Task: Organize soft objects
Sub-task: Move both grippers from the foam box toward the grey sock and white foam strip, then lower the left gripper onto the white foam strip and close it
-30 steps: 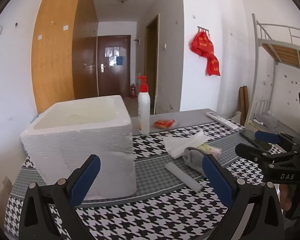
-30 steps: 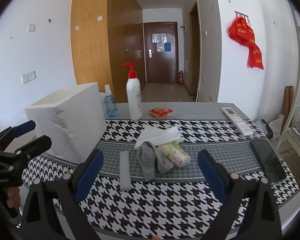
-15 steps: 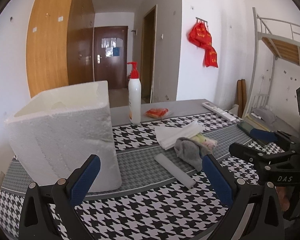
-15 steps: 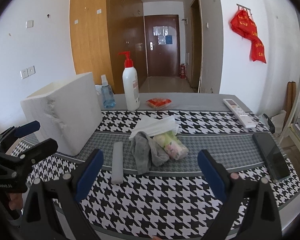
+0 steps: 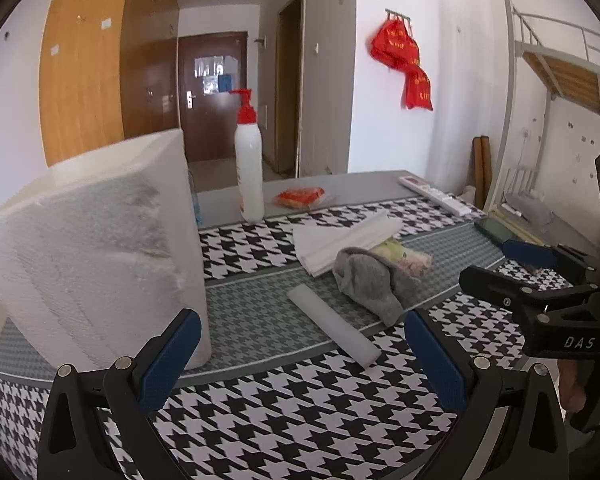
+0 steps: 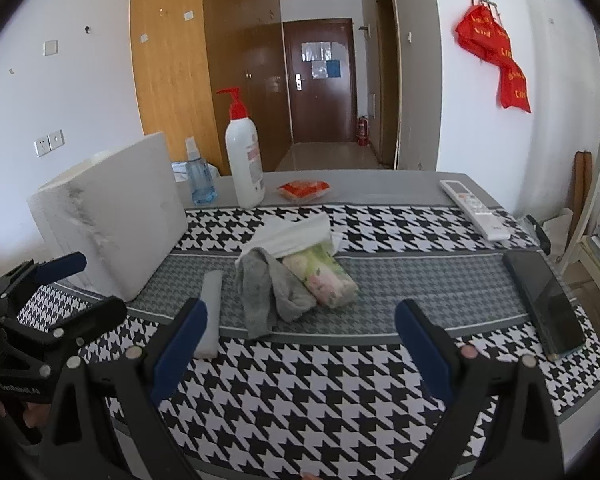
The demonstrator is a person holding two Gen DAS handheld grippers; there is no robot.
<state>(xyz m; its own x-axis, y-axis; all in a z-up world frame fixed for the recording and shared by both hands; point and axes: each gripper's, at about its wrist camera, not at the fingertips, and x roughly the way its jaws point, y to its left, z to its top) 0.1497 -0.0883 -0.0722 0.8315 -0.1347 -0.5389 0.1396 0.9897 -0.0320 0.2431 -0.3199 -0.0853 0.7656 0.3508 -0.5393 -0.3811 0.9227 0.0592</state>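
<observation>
A small heap of soft things lies mid-table: a grey sock (image 6: 274, 288) (image 5: 370, 280), a floral tissue pack (image 6: 324, 276) (image 5: 404, 256) and a folded white cloth (image 6: 296, 232) (image 5: 340, 240). A pale foam strip (image 6: 210, 308) (image 5: 334, 326) lies to their left. A white foam box (image 5: 92, 256) (image 6: 112, 212) stands at the left. My left gripper (image 5: 300, 360) is open above the table's near edge, close to the box's corner. My right gripper (image 6: 300, 344) is open, with the heap just beyond its fingers. Neither holds anything.
On the houndstooth tablecloth (image 6: 340, 392) stand a white pump bottle (image 6: 244, 160), a blue spray bottle (image 6: 198, 178) and an orange packet (image 6: 304, 190) at the back. A remote (image 6: 474, 208) and a dark phone (image 6: 544, 304) lie at the right. A bunk bed frame (image 5: 560, 64) stands right.
Both grippers have dropped lower and moved closer to the table. The foam box now looms larger on the left of the left wrist view. Both stay open.
</observation>
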